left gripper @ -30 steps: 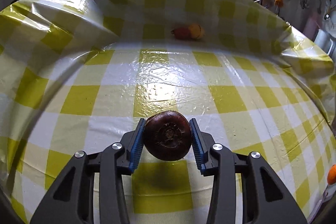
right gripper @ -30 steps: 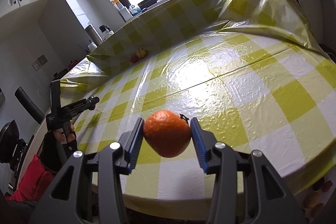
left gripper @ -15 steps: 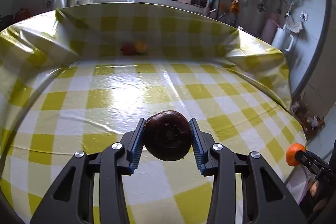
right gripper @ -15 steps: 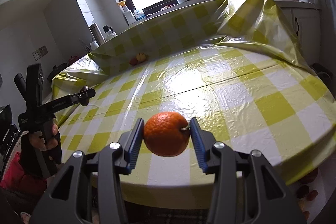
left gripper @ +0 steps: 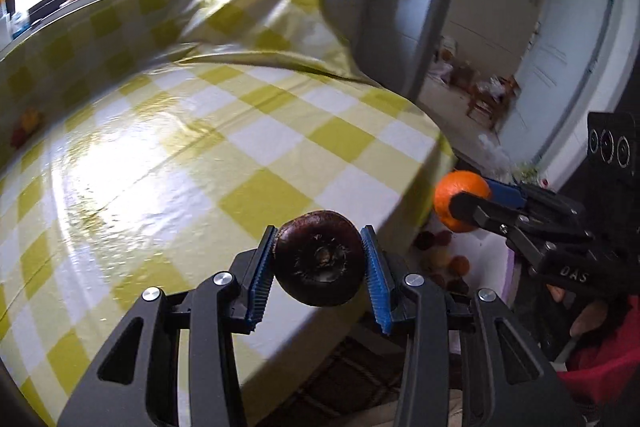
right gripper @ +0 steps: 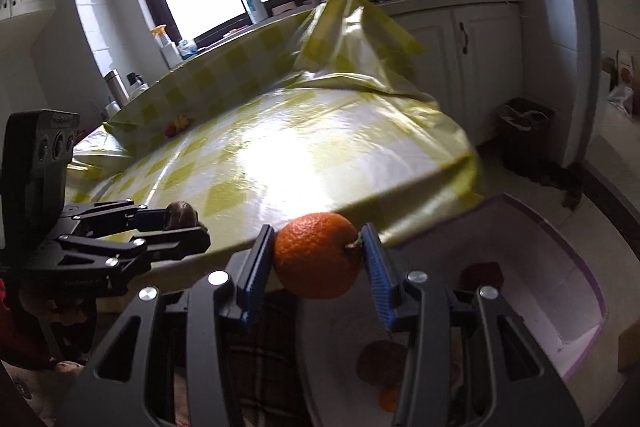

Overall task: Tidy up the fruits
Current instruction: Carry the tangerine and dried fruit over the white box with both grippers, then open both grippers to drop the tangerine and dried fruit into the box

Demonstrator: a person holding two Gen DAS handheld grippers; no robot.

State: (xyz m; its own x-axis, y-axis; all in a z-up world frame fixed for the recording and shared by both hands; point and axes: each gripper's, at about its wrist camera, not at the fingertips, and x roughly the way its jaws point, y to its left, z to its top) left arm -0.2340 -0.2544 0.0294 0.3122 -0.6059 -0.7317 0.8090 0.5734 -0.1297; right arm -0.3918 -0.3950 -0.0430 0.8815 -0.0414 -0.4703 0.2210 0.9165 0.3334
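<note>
Two hand-held grippers carry fruit at the near edge of a surface (left gripper: 168, 163) draped in glossy yellow-and-white checked oilcloth, in a kitchen lit by a bright window. The left gripper (left gripper: 319, 269) has its blue-ribbed fingers (left gripper: 260, 277) pinching a dark brown, round mangosteen-like fruit (left gripper: 319, 263), held in the air above the surface's front edge. The right gripper (right gripper: 318, 259) pinches a round orange citrus fruit (right gripper: 318, 255) between its own blue-padded fingers (right gripper: 378, 275), the fruit's short stem pressed toward the right-hand pad, just off the surface's corner. Below it sits a white foam box with a purple-taped rim (right gripper: 576, 255), on the floor beside the surface, with a few reddish, brown and orange fruits (right gripper: 382, 363) lying inside. Two small fruits, one red and one yellow (right gripper: 179, 125), rest touching each other far across the surface, where the cloth rises in a fold. A hand in a red sleeve (left gripper: 596, 323) grips the right gripper's handle.
</note>
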